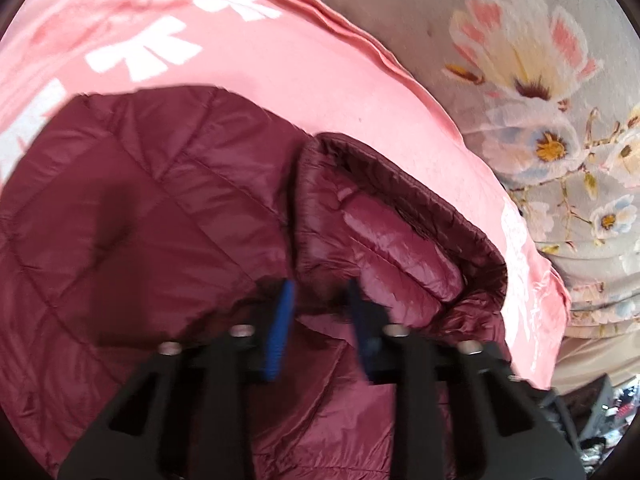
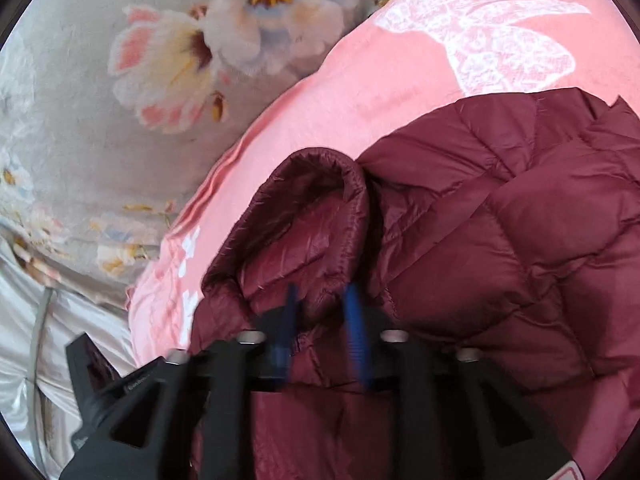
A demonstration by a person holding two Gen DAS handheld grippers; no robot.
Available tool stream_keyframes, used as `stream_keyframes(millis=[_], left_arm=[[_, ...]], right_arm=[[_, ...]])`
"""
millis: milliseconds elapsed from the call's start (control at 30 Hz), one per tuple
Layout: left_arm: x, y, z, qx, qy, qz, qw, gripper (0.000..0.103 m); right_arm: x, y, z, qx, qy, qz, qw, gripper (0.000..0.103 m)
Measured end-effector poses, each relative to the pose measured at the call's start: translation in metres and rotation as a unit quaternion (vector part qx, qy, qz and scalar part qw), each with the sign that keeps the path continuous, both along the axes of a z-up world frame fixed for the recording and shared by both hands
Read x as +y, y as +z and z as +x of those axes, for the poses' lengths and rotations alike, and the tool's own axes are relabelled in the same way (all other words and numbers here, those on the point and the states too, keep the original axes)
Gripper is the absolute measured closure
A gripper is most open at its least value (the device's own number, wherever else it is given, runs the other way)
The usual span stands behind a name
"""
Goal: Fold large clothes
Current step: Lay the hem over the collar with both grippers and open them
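a quilted maroon puffer jacket (image 1: 132, 208) lies spread on a pink sheet (image 1: 320, 80) printed with white shapes, and the pink sheet rests on a grey blanket (image 1: 400, 12) patterned with pale flowers. in the left wrist view, the left gripper (image 1: 320, 304) hovers low over the jacket, its blue-padded fingers (image 1: 282, 324) apart with maroon fabric showing in the gap; a sleeve cuff (image 1: 384, 216) with a gathered, ribbed edge lies folded just ahead of the tips. whether the fingers touch the cloth cannot be told through the blur. in the right wrist view, the right gripper (image 2: 320, 312) sits over the jacket's other side, its fingers (image 2: 354, 320) also apart, just short of a second rounded cuff (image 2: 316, 204) that curls over near the jacket's edge. a white lace butterfly print (image 2: 492, 40) shows on the sheet beyond.
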State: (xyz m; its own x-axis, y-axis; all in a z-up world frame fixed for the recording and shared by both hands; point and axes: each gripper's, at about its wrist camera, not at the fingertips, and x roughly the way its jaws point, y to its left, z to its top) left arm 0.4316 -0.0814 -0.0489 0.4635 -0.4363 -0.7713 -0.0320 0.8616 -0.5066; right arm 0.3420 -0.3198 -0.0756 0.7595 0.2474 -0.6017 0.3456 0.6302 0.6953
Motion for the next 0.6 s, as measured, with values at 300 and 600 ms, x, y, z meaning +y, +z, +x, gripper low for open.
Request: stream_keyframes(millis=[300, 600], left_arm=[[0.006, 0.032, -0.030, -0.082, -0.036, 0.041, 0.9951, 0.095], [-0.001, -0.005, -0.031, -0.069, -0.043, 0.101, 0.9915, 0.095]], right_arm=[[0.016, 0.011, -0.027, -0.016, 0.049, -0.158, 0.986, 0.095], [0.027, -0.016, -0.021, 0.031, 0.068, -0.232, 0.970, 0.095]])
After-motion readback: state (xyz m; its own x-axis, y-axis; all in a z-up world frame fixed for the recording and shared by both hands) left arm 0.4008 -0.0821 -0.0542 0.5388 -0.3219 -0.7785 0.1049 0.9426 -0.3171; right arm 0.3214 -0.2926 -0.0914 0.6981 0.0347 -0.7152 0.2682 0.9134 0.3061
